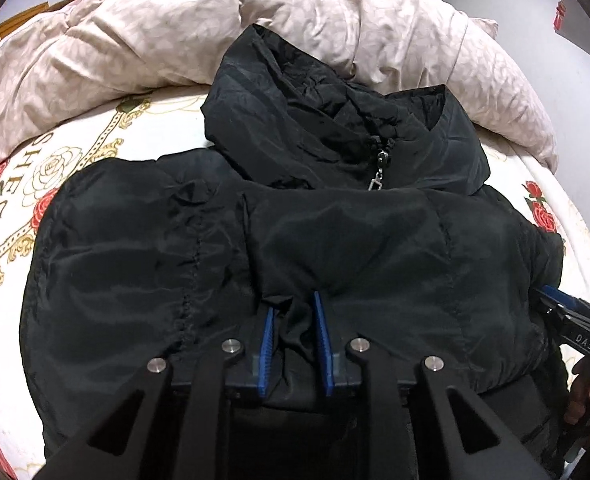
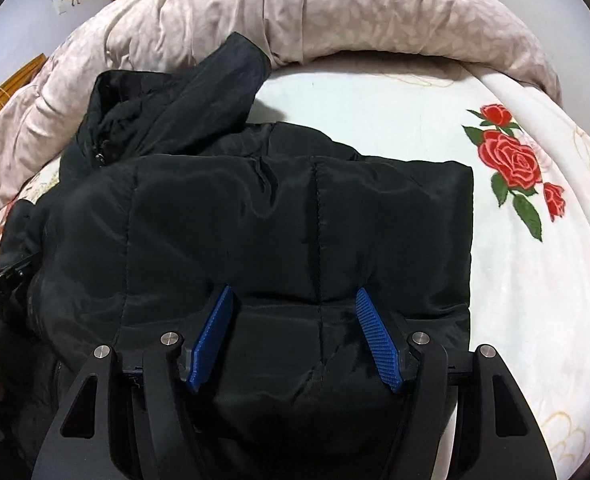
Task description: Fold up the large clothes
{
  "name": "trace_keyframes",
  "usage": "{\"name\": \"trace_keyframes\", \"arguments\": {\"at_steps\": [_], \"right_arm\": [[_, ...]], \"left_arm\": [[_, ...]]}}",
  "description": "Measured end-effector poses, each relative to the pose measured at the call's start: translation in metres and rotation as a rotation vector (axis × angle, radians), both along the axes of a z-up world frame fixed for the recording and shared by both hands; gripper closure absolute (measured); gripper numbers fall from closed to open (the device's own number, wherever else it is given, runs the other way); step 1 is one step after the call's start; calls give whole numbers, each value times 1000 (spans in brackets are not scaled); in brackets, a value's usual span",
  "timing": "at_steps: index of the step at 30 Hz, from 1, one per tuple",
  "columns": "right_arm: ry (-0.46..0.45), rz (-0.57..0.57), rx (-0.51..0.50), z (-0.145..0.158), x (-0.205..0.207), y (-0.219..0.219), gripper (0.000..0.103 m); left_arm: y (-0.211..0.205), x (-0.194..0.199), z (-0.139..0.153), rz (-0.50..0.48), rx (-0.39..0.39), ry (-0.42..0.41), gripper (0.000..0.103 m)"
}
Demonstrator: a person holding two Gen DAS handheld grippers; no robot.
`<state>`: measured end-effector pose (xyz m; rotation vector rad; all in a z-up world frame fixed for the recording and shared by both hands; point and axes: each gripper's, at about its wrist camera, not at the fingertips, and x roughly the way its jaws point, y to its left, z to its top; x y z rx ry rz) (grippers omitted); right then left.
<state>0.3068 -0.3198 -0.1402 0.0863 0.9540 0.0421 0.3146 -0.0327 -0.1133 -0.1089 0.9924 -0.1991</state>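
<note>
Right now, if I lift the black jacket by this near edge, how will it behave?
The jacket looks puffy and limp, so it will likely sag and drag. Its shiny fabric may slip: the left gripper pinches only a small fold.

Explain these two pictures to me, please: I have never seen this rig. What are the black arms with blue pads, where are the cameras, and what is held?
There is no robot. A person holds one hand-held tool in each hand, and each carries a wide-angle camera looking along its two blue-padded fingers. A black padded jacket lies on a bed sheet printed with roses, with a crumpled pale duvet behind it. In the left view, the left tool has its pads pinched on a fold of the jacket's near edge. In the right view, the right tool has its pads wide apart around the jacket's edge, not squeezing it yet. Each view also catches the other tool at its side.
</note>
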Motion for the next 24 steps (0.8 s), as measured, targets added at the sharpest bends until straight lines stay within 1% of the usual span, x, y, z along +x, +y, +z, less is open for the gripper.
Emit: {"name": "trace_keyframes", "arguments": {"at_steps": [2,3,5,7,9,10,11,12,13,15,16,17,18,21,23,24], "right_arm": [[10,-4,2,11,-2,-3,39],[-2,-7,10,18,-5,-6,39],[-51,-18,36,37,-16,-14,39],[-108,-26,20,54,-24,-24,39],[-116,-40,1,57,-22,-33,39],[-108,-48,-2,54,-18,-37,39],[-94,-58,-1,51,-11,-40,41],[-73,-67,8,43,-3,-46,48],[-53,-73,14,36,3,-49,52],[1,-82,-3,15,15,-55,53],[15,-80,-7,8,20,-54,53],[28,-73,-4,-1,23,-56,53],[30,-71,-4,-5,22,-57,53],[30,-62,-33,-9,23,-54,53],[33,-69,-43,0,22,-53,53],[22,-74,-49,8,17,-53,53]], "left_arm": [[5,-1,8,6,-10,20,79],[7,-3,14,9,-12,22,79],[14,-12,30,15,-17,-2,78],[20,-21,48,21,-15,-48,78],[21,-23,63,22,-26,-86,74],[18,-18,66,16,-34,-92,73],[13,-13,67,6,-33,-97,73],[7,-7,64,-5,-21,-96,73],[-1,0,57,-17,-11,-84,73],[-10,15,31,-25,10,-25,73],[-12,20,17,-26,24,0,70],[-13,21,7,-31,24,-2,70],[-14,20,2,-39,30,-20,70],[-19,19,-5,-43,50,-42,70],[-18,20,1,-39,55,-29,70],[-16,20,8,-32,53,-22,71]]}}
